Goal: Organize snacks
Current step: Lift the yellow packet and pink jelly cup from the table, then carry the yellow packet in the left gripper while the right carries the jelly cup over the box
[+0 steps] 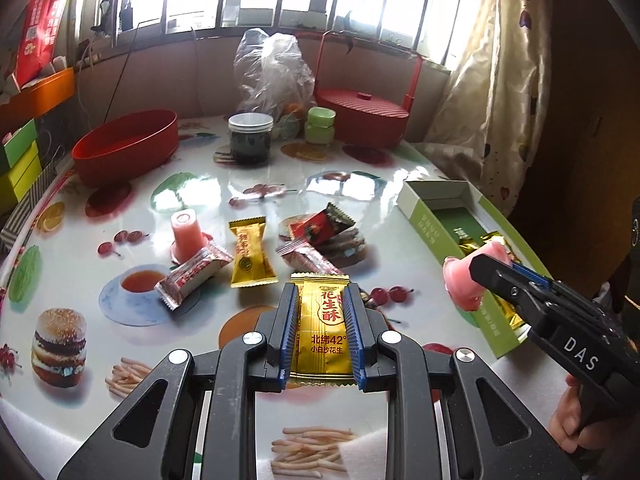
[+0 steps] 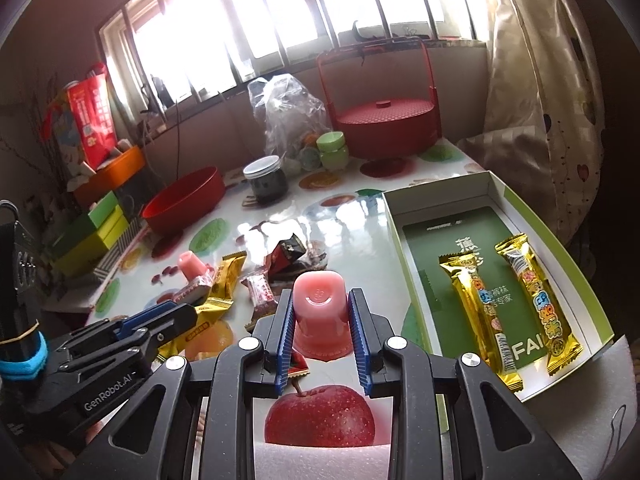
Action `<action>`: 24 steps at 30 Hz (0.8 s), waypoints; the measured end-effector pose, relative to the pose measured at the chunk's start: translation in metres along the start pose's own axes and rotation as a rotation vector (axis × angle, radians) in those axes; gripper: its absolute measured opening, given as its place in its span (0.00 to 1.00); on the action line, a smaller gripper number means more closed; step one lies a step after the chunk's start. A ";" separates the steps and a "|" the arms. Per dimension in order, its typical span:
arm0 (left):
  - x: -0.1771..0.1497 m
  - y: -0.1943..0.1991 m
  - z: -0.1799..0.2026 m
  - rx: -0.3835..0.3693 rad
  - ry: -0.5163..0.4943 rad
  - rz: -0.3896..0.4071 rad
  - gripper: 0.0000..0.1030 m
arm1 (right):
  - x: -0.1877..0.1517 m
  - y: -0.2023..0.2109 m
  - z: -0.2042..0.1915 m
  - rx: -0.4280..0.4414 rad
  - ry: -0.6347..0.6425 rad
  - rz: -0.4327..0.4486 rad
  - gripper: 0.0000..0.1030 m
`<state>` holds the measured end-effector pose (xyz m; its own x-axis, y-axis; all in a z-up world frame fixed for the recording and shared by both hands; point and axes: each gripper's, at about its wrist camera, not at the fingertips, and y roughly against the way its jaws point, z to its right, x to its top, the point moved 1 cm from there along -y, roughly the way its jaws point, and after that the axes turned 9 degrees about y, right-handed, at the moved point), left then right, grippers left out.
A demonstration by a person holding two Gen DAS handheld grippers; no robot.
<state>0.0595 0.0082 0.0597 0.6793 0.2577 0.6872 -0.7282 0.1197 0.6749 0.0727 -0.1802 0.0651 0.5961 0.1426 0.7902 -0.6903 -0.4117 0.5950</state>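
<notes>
The left claw [image 1: 322,320] was clamped on a gold peanut-candy packet [image 1: 323,312], held above the surface [image 1: 240,184]. The right claw [image 2: 320,320] gripped a pink jelly cup [image 2: 319,308] by its sides, near the open green box [image 2: 448,240] at about 2 o'clock in its own view. Two gold bars [image 2: 480,312] lay side by side in that box. Loose snacks sat mid-surface: another pink jelly cup [image 1: 187,234], a gold packet [image 1: 251,254] and red-and-white wrapped pieces [image 1: 192,276].
</notes>
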 end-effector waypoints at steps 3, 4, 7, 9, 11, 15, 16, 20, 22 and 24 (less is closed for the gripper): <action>0.001 0.002 0.003 -0.010 -0.004 0.005 0.23 | 0.000 0.003 0.003 -0.005 -0.006 0.005 0.25; 0.001 0.003 0.005 -0.014 -0.006 0.007 0.23 | 0.000 0.004 0.003 -0.006 -0.007 0.006 0.25; 0.002 0.004 0.009 -0.029 -0.010 0.012 0.23 | 0.000 0.007 0.007 -0.012 -0.017 0.013 0.25; 0.004 0.004 0.011 -0.034 -0.015 0.015 0.23 | 0.000 0.010 0.009 -0.019 -0.021 0.017 0.25; 0.006 0.005 0.016 -0.044 -0.022 0.020 0.23 | 0.001 0.013 0.011 -0.026 -0.026 0.022 0.25; 0.009 0.005 0.025 -0.065 -0.034 0.022 0.23 | 0.002 0.019 0.018 -0.039 -0.038 0.032 0.25; 0.009 0.004 0.027 -0.071 -0.038 0.021 0.23 | 0.002 0.020 0.019 -0.044 -0.040 0.034 0.25; 0.012 0.001 0.036 -0.094 -0.046 0.018 0.23 | 0.004 0.026 0.029 -0.063 -0.056 0.045 0.25; 0.013 -0.001 0.041 -0.104 -0.050 0.016 0.23 | 0.004 0.028 0.032 -0.071 -0.063 0.047 0.25; 0.015 -0.004 0.046 -0.117 -0.051 0.010 0.23 | 0.003 0.031 0.039 -0.084 -0.075 0.050 0.25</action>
<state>0.0762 -0.0322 0.0795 0.6738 0.2108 0.7082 -0.7383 0.2292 0.6343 0.0689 -0.2276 0.0804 0.5865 0.0550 0.8080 -0.7502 -0.3392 0.5676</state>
